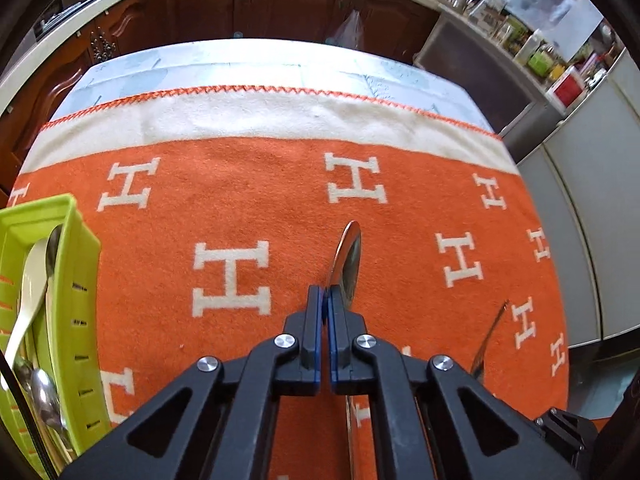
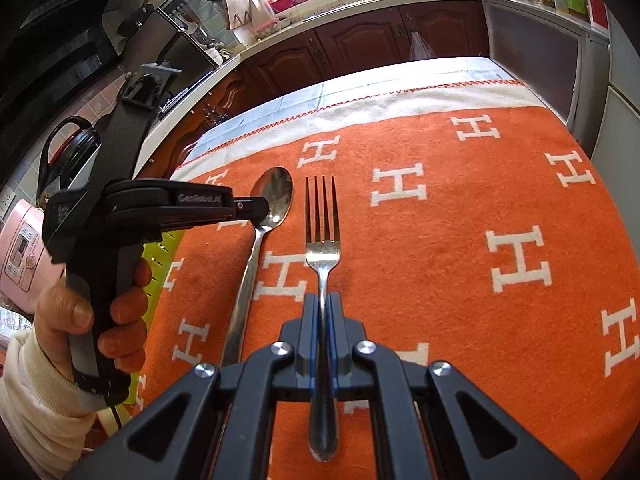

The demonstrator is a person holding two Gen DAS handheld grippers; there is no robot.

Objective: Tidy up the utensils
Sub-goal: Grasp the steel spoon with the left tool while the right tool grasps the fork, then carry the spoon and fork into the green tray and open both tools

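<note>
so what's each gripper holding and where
Left gripper pinches the spoon at its neck, below the bowl. Right gripper grips the fork mid-handle.

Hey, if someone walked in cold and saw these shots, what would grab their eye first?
The orange blanket with white H letters fills the table. On it, the right claw is shut on a fork, tines pointing away, while the left claw grips a spoon near its bowl. At the left edge sits a green tray already holding spoons.
</note>
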